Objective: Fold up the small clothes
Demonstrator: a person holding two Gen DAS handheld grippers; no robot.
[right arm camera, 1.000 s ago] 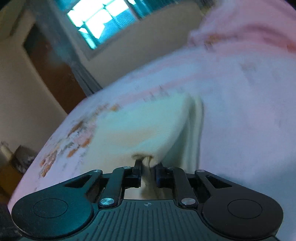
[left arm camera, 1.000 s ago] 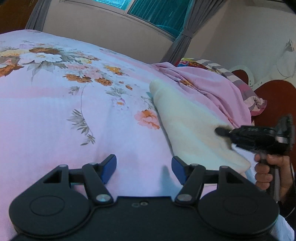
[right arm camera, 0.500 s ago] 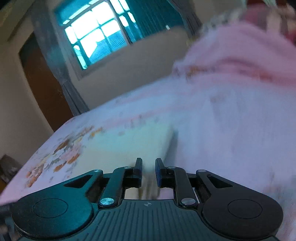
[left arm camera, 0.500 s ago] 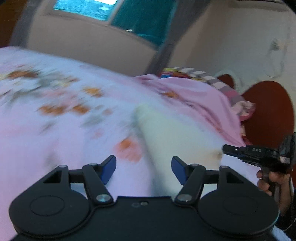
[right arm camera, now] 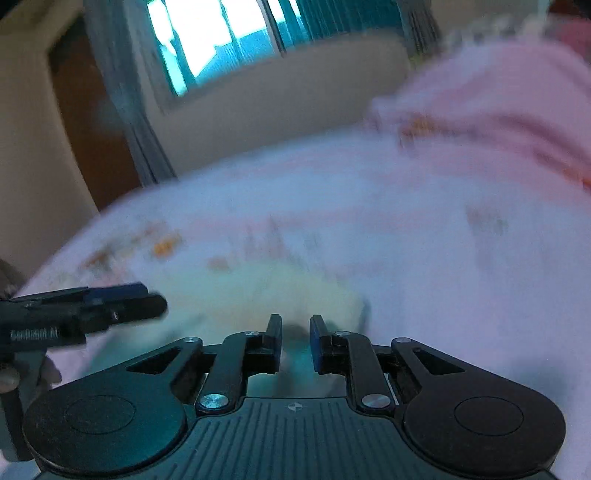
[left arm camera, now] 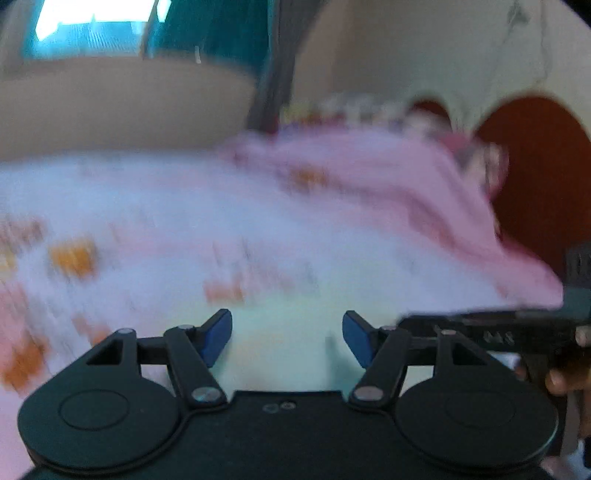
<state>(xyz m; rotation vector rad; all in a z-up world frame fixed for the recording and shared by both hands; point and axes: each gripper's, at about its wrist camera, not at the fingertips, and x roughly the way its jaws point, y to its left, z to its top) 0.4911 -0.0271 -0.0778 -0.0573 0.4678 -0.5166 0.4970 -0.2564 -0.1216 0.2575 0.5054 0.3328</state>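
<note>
Your left tongs (left arm camera: 287,338) have swung in over the cream garment (left arm camera: 280,332) on the bed (left arm camera: 147,206), jaws wide, empty. Right tongs (right arm camera: 295,341) nearly closed, gripping nothing. Pinch one edge cleanly.

Cloth (right arm camera: 280,295) on bed (right arm camera: 424,229), before window (right arm camera: 207,40).

1. Grippers: two, the left (left arm camera: 287,338) and the right (right arm camera: 295,341), each also showing in the other's view.
2. Blue pads (left arm camera: 216,338): two on the left gripper.
3. Cream cloth (right arm camera: 258,295): one, lying on the bed.
4. Bed (left arm camera: 184,206): one, under a floral sheet.
5. Pink blanket (left arm camera: 369,173): one heap at the far side.
6. Window (right arm camera: 221,33): one.
7. Grey curtains (right arm camera: 125,99): only one shows plainly; blur hides more.
8. Hand (left arm camera: 569,380): one in view, partly.
</note>
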